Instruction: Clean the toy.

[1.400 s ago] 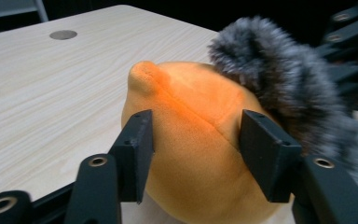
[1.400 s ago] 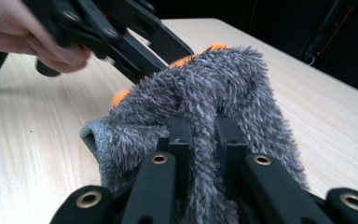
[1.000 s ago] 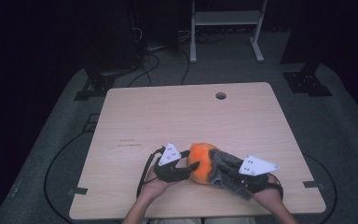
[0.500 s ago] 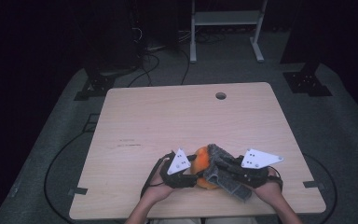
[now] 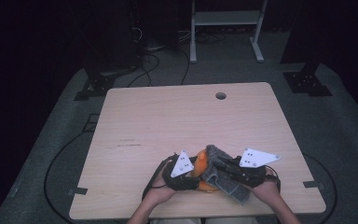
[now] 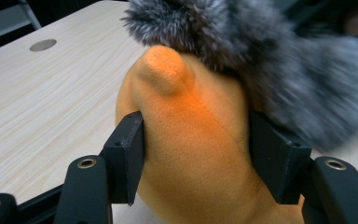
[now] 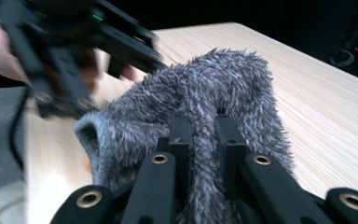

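Observation:
An orange plush toy [image 5: 199, 163] lies near the table's front edge, half under a grey furry cover [image 5: 218, 164]. My left gripper [image 5: 195, 173] comes in from the left. In the left gripper view its pads [image 6: 131, 154] press on both sides of the orange plush [image 6: 182, 93]; its jaws have just been opening a little with the toy still between them. My right gripper [image 5: 223, 171] comes in from the right. In the right gripper view its jaws stand close together, shut [image 7: 204, 135] on a fold of the grey fur [image 7: 228, 79].
The wooden table [image 5: 168, 121] has a round cable hole [image 5: 220, 95] near its far edge. Both of the person's hands sit at the front edge. Behind the table stand a white metal frame [image 5: 223, 18] and dark equipment, with cables on the floor.
The left gripper has shifted a little to the right against the toy. The grey fur now covers more of the orange plush. The right gripper has stayed in place.

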`<state>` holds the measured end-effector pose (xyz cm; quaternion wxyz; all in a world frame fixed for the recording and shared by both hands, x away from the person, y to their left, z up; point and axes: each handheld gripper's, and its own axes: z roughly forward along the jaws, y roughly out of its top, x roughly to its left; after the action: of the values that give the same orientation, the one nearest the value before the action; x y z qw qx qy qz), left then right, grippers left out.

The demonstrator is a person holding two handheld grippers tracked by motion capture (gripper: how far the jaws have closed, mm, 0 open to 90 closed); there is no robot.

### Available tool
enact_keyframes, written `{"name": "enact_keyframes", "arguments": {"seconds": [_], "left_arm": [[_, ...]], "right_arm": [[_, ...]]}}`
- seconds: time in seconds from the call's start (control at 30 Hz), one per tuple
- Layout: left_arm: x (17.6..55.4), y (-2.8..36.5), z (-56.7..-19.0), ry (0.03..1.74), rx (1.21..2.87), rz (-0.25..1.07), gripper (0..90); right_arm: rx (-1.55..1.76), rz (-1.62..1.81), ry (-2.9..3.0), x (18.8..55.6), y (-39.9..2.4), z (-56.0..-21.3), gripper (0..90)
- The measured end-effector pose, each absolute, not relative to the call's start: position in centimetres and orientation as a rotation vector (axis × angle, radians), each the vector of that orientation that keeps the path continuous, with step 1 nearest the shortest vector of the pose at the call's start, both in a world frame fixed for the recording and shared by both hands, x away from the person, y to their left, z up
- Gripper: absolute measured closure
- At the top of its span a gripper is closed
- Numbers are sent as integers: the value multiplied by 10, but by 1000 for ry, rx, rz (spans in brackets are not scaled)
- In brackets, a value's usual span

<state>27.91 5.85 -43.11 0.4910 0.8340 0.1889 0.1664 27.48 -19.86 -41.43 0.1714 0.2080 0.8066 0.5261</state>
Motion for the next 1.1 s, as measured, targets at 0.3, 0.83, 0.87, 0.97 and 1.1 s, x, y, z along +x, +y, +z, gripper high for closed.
{"name": "enact_keyframes", "arguments": {"seconds": [0.3,0.83,0.87,0.97,1.1], "left_arm": [[268,47,-431,301,2057,452,399],[261,46,-430,181,2109,480,400],[263,48,-430,191,2103,462,400],[268,53,-430,205,2101,437,397],[279,65,-430,298,2064,362,335]], "right_arm": [[622,1628,2288,274,-208,-400,794],[679,1566,2317,286,-206,-401,794],[692,1561,2315,288,-208,-404,795],[781,1527,2328,295,-221,-414,796],[844,1531,2355,300,-228,-424,797]]}}
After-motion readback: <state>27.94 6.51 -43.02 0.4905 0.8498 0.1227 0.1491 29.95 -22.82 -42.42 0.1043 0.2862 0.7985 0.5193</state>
